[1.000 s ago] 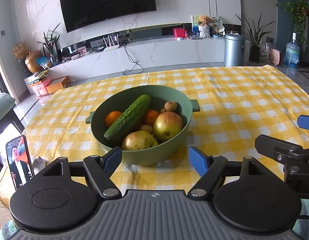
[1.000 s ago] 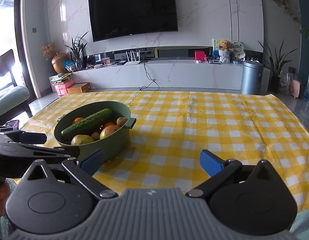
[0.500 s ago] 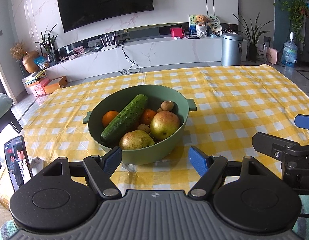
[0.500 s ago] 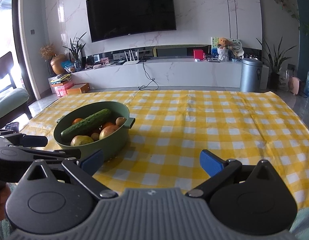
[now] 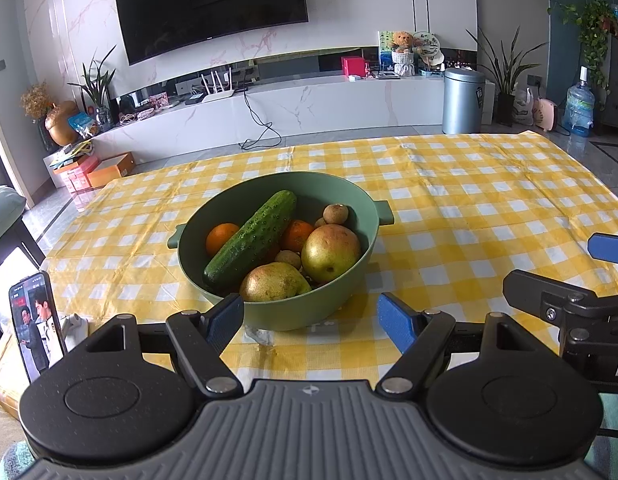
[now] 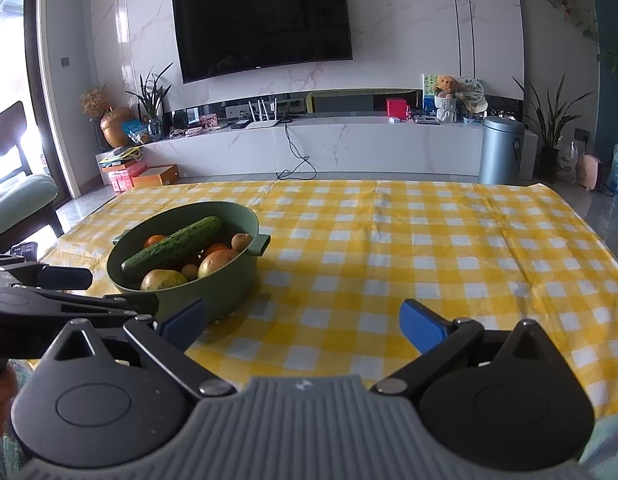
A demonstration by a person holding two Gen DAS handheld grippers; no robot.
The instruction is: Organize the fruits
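Both your left gripper (image 5: 311, 317) and right gripper (image 6: 303, 322) are spread, empty. Fruit sits piled in the bowl (image 5: 373, 236); the cucumber (image 5: 251, 238) lies on top, so pulling an orange (image 5: 221, 237) may topple it.

Left tongs (image 5: 311, 318): black arms carrying blue pads, round black discs, silver screws showing, ribbed grey base. Right tongs (image 6: 303, 326) looking identical.
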